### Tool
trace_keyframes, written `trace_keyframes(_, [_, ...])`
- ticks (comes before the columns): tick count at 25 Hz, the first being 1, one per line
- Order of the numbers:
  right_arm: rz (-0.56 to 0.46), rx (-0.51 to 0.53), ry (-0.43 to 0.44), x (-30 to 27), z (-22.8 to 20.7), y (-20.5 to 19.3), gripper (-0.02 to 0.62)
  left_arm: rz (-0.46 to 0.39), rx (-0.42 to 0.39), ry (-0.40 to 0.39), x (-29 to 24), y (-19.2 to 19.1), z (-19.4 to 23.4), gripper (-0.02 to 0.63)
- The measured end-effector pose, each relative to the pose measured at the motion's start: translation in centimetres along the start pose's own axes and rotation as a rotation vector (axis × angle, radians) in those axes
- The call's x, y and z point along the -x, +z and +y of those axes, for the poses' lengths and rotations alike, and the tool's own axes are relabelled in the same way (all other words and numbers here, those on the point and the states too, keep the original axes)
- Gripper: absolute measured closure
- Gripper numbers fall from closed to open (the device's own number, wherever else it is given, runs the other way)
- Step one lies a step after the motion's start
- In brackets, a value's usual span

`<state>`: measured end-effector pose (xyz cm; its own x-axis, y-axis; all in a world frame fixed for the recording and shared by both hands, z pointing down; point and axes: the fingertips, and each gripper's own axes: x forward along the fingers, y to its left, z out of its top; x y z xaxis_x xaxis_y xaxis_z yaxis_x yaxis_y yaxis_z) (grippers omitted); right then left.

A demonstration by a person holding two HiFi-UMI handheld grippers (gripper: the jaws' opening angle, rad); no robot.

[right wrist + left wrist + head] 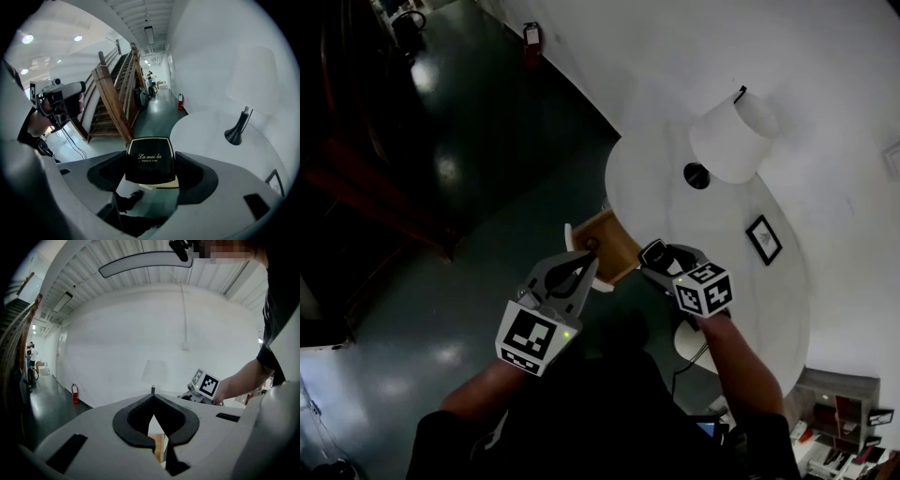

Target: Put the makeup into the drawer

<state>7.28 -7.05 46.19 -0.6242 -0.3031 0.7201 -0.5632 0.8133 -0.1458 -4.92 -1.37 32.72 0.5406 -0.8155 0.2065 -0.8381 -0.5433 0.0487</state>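
From the head view, a white round-edged surface [787,309] stands against a white wall over a dark, glossy floor [487,150]. It carries a white-shaded lamp [733,136] and a small framed picture [764,239]. At its edge a wood-lined drawer [614,246] stands pulled out. The left tongs [585,264] hang just beside the drawer, and the right tongs [658,257] are just on its other side, holding the black compact [653,252] over the rim.

In the left gripper view the tongs' tips are together with nothing between them; the lamp and the white wall lie beyond.

In the right gripper view the tongs are clamped on the compact, lid facing up. A wooden staircase [115,105] rises behind.
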Motion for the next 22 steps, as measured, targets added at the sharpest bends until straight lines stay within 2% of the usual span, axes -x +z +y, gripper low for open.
trace_keyframes(5, [0.021, 0.018, 0.032, -2.8, 1.8, 1.5, 0.318, 0.007, 0.03, 0.035, 1.1, -0.4, 2.5, 0.595])
trace_keyframes(11, [0.055, 0.064, 0.09, -6.4, 2.1, 1.8, 0.318, 0.01, 0.052, 0.077, -0.2, -1.2, 4.4, 0.595])
trace_keyframes(17, [0.089, 0.101, 0.102, -10.5, 2.4, 0.9, 0.318, 0.019, 0.085, 0.102, -0.9, -2.3, 6.3, 0.595])
trace_keyframes(22, [0.125, 0.115, 0.105, -13.6, 2.3, -1.1, 0.318, 0.052, 0.104, 0.125, -1.9, -4.9, 7.8, 0.595])
